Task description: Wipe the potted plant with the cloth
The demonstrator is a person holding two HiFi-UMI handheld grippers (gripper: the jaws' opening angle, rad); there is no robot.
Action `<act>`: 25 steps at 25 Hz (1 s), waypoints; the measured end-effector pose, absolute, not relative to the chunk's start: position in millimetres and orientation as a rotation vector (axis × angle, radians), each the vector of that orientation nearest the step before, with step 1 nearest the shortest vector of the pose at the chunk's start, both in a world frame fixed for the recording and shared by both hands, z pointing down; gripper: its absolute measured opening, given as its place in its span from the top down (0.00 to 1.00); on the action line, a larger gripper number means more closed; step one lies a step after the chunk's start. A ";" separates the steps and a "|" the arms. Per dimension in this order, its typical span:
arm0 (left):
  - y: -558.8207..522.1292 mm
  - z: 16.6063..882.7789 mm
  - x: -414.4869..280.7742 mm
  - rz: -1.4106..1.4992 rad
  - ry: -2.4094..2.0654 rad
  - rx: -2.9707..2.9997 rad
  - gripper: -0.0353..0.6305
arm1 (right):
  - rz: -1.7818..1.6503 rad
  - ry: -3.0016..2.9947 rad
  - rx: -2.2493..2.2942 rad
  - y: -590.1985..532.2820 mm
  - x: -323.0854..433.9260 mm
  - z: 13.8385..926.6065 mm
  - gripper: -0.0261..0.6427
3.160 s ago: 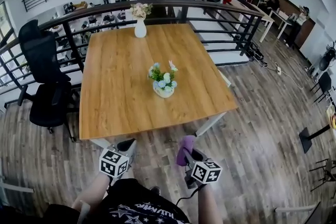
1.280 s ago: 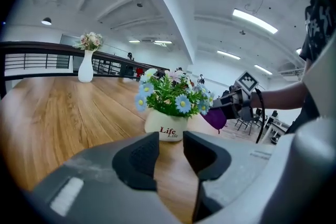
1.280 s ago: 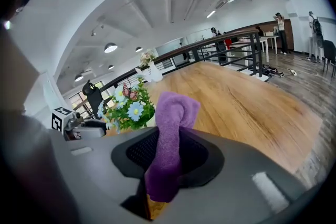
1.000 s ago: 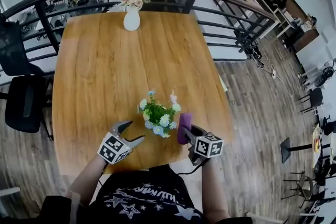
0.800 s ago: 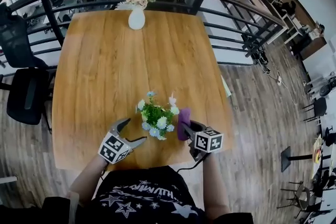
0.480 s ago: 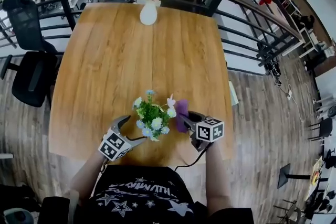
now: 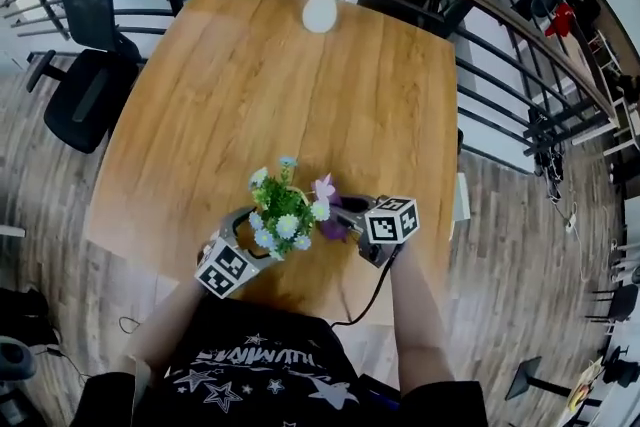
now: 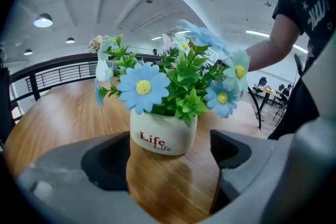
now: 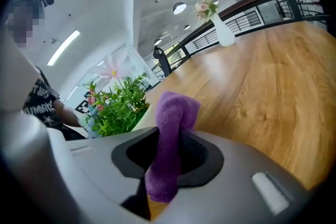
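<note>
Left gripper view: left gripper (image 8: 169, 157), jaws just opening wide, frames the potted plant (image 8: 181, 78); likely light and tippable, so grip its pot (image 8: 163, 135). Right gripper (image 9: 167, 153) clamps the soft cloth (image 9: 176, 110).

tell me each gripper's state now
Left gripper: open, tongs just been opening; white ceramic flower pot at their gap, untouched.
Right gripper: shut on the purple fabric cloth.

— What's standing on that wooden table (image 7: 300, 105)?
— A potted plant (image 7: 283, 215) by the near edge, and a white vase (image 7: 320, 10) of flowers at the far edge, well apart.
</note>
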State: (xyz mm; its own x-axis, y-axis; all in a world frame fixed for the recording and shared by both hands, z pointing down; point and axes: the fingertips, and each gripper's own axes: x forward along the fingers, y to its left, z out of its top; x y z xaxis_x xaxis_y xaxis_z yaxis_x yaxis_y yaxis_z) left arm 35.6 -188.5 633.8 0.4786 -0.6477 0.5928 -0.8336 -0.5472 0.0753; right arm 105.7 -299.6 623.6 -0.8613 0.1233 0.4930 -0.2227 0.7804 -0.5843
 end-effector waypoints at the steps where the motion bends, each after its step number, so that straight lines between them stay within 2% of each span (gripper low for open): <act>1: -189.6 635.2 37.0 0.735 -1.256 2.369 0.22 | 0.889 -2.451 0.036 -300.7 102.0 624.9 0.80; 15: -212.4 641.6 34.8 0.819 -1.209 2.466 0.22 | 0.894 -2.410 -0.348 -292.1 66.4 624.0 0.80; 25: -208.9 640.9 33.9 0.823 -1.189 2.482 0.22 | 1.037 -2.424 -0.180 -279.3 73.7 622.5 0.81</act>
State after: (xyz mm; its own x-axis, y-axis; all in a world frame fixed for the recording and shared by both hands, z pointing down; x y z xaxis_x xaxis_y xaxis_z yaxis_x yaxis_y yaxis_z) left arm 33.9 -208.9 640.9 0.5021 -0.6262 0.5964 -0.7786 -0.6275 -0.0033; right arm 73.7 -279.3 622.5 -0.8695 0.3051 0.3885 -0.0704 0.7019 -0.7087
